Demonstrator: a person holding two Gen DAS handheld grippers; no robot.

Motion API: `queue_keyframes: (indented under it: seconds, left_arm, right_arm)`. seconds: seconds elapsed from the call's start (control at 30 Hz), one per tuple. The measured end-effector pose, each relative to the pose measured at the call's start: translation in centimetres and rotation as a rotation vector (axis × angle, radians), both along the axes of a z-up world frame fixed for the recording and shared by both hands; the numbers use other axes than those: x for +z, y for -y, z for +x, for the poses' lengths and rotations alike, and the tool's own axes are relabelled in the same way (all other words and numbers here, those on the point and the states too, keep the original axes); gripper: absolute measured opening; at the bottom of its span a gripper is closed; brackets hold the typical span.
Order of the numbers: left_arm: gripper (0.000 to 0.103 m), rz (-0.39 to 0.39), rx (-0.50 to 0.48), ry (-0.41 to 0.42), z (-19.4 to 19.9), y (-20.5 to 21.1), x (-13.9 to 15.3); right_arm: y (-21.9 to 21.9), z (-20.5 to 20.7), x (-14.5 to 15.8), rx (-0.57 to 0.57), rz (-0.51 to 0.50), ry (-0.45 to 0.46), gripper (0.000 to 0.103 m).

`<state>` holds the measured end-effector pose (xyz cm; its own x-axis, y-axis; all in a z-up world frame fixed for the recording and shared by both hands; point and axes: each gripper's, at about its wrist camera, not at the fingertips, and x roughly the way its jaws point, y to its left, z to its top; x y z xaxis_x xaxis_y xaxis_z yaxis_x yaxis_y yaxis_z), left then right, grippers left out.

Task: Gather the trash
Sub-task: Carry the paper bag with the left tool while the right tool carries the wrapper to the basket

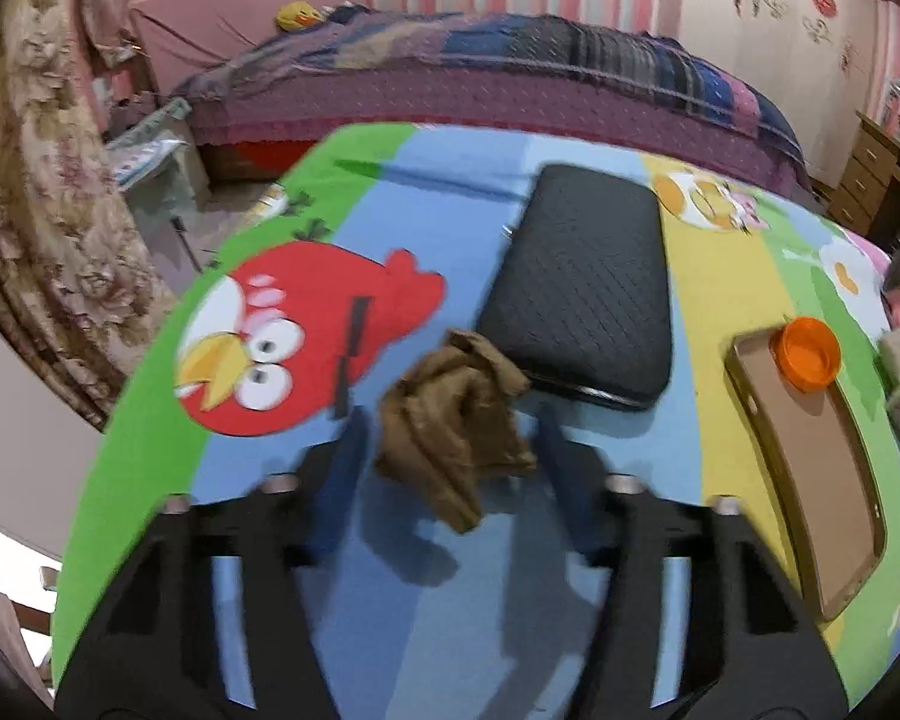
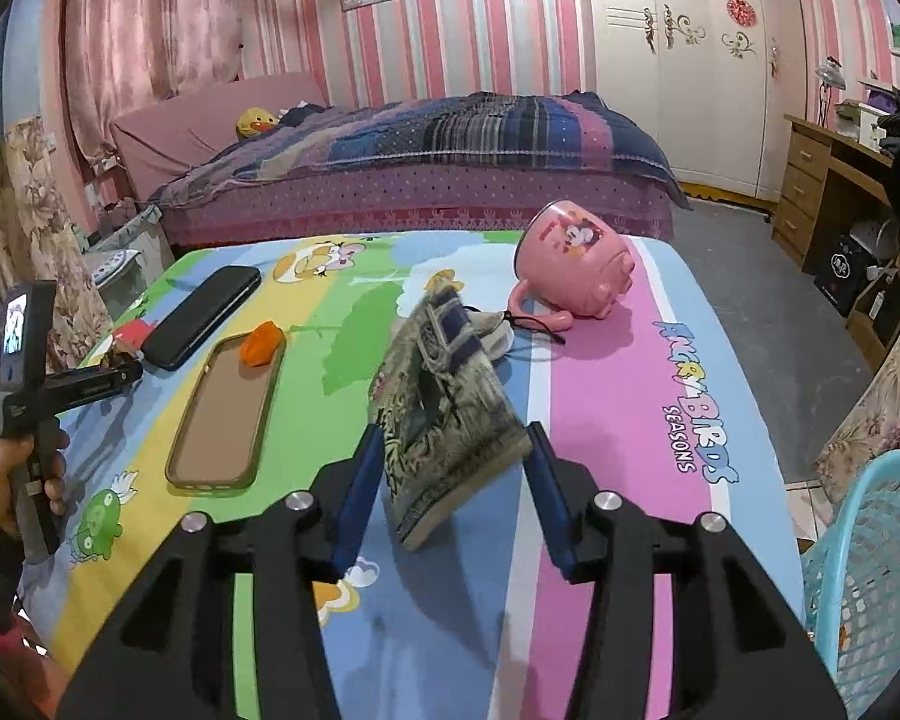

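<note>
On my left wrist view, the left gripper point(image 1: 450, 450) has its jaws spread wide, and a crumpled brown scrap point(image 1: 453, 420) sits between them without clearly touching either; motion blur keeps me from telling whether it rests on the worktop point(image 1: 150, 450) or hangs just above it. Its long axis runs from the far right, near the black case point(image 1: 582, 288), toward me. The case lies lengthwise toward the far edge. Right of it, a brown phone case point(image 1: 810, 480) points the same way, with an orange cap point(image 1: 807, 357) at its far end. Things at the right edge are cut off by the lens.

On my right wrist view, the left gripper point(image 2: 99, 375) reaches in from the left edge, its tips hidden behind the dark case. The right gripper point(image 2: 456, 450) also has its jaws parted, around a patterned grey-green wrapper point(image 2: 444, 414) whose near end stands tilted between the blue pads point(image 2: 354, 498), long axis running away toward the far edge. Beyond it a pink mug point(image 2: 576, 258) lies on its side, mouth facing left. A blue basket point(image 2: 870, 564) is cut off at the right.
</note>
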<state>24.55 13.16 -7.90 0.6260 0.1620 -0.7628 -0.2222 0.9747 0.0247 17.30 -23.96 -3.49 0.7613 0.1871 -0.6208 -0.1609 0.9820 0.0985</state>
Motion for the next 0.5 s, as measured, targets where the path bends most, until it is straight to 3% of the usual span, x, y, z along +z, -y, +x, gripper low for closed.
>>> queue_keyframes:
  seconds: [0.33,0.4,0.47,0.5]
  left_arm:
    - [0.043,-0.028,-0.035,0.105,-1.9,1.1,3.0]
    - [0.043,-0.023,-0.059,0.112,-2.2,2.0,3.5]
    - [0.043,-0.002,-0.093,0.115,-2.5,3.4,3.7]
    - [0.043,0.012,-0.104,0.116,-2.5,4.0,3.8]
  right_arm:
    - [-0.6,0.2,-0.4,0.003,0.03,0.041,0.047]
    - [-0.9,0.4,-0.5,0.013,0.028,0.047,0.041]
    - [-1.3,0.6,-0.6,0.024,0.019,0.042,0.02]
    - [-1.5,0.7,-0.6,0.032,0.017,0.046,0.018]
